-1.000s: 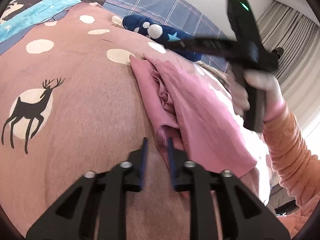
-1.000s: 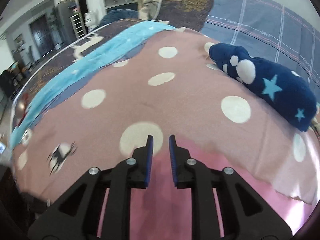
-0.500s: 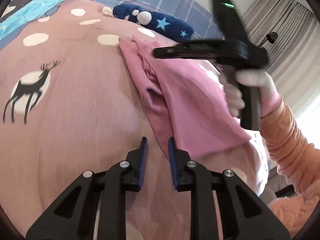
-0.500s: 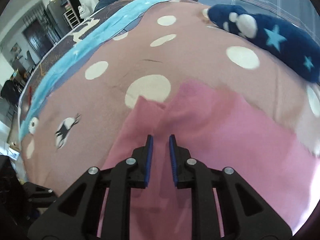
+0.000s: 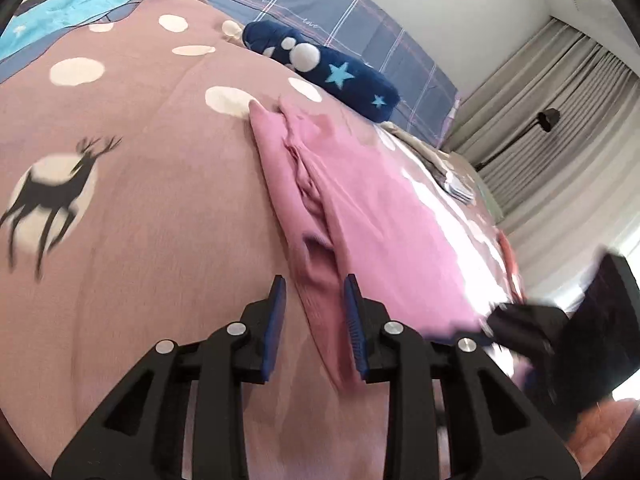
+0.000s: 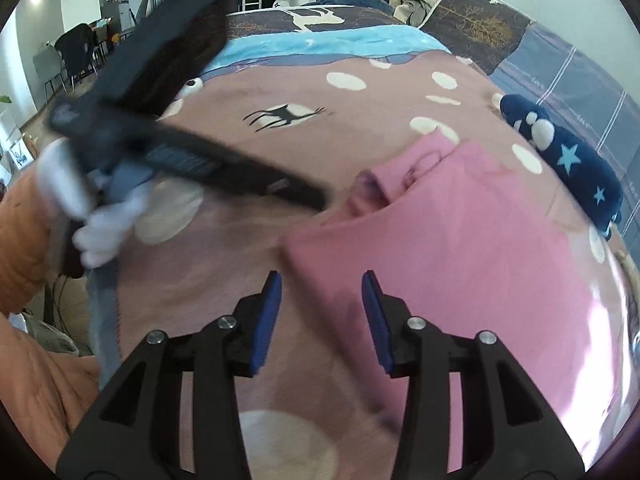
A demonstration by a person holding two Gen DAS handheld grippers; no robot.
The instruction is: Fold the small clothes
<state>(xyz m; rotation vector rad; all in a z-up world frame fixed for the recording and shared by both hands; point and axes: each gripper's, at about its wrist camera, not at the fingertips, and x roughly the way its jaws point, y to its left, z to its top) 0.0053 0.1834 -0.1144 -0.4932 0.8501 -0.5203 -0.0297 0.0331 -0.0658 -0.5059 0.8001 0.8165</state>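
a: how far along is the folding judged to be?

b: roughly midway. the pink garment point(image 5: 384, 216) is seen lying on the dotted bedspread point(image 5: 132, 184), already doubled over once, with a bunched edge left showing along its left side in the left wrist view. at least one more fold is thought to be needed, and the bunched edge is still to be smoothed.

a: where is the garment placed relative to the grippers?

b: its near left edge is found between the jaws of the left gripper point(image 5: 314, 320), which are opening; the pads are not seen pressing on the cloth. its near corner point(image 6: 304, 248) is seen just ahead of the right gripper point(image 6: 322, 316), whose jaws are also opening, with a strip of pink cloth between them but nothing clamped.

a: is anything held, then?

b: nothing is judged to be held. it cannot be fully ruled out that the left pad brushes the fabric, since that part is blurred.

a: and nearby?

b: a navy star-patterned roll point(image 6: 568, 160) is seen beyond the garment, apart from it.
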